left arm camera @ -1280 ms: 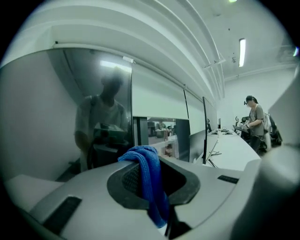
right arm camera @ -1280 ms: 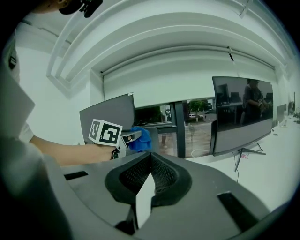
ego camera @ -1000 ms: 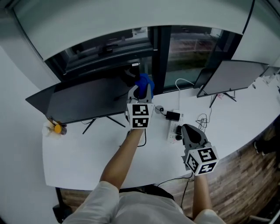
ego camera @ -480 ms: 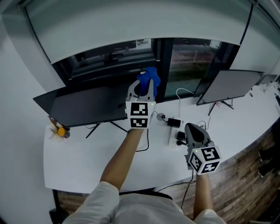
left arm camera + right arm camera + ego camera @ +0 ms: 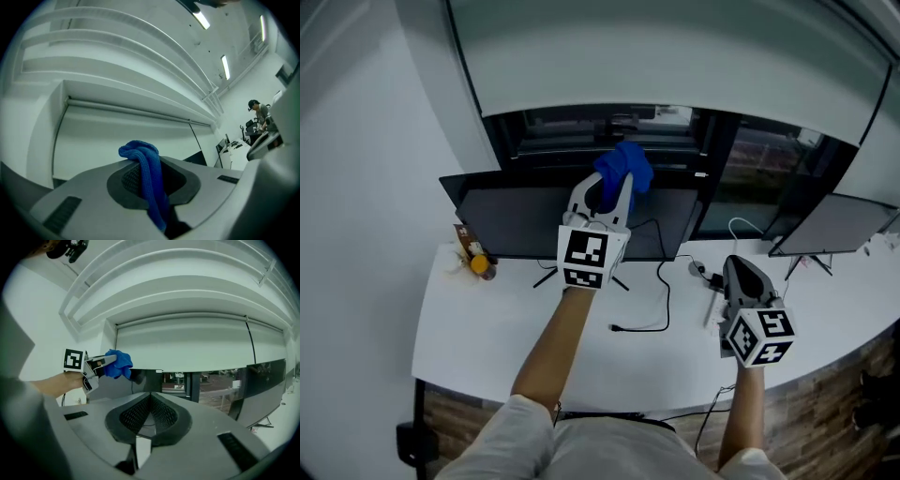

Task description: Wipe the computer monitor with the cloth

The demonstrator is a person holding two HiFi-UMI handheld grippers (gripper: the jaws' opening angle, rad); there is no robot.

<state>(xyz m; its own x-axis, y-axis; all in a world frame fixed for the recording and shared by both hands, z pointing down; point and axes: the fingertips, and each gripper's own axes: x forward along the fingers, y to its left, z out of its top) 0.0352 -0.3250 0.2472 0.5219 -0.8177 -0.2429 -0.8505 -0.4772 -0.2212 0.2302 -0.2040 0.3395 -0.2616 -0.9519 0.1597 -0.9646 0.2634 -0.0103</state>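
**Cloth pinched in left gripper, up at the monitor's top edge**

Left gripper (image 5: 605, 190) — jaws clamped on the bright blue knitted cloth (image 5: 625, 167), which bunches out past the fingertips & hangs down btwn them in the left gripper view. In head view the cloth sits over the top edge of the wide black computer monitor (image 5: 520, 223), right of centre; contact w/ the screen can't be told. Right gripper (image 5: 739, 274) — jaws pressed together, nothing btwn them, low over the white desk (image 5: 487, 323), well apart from the cloth.
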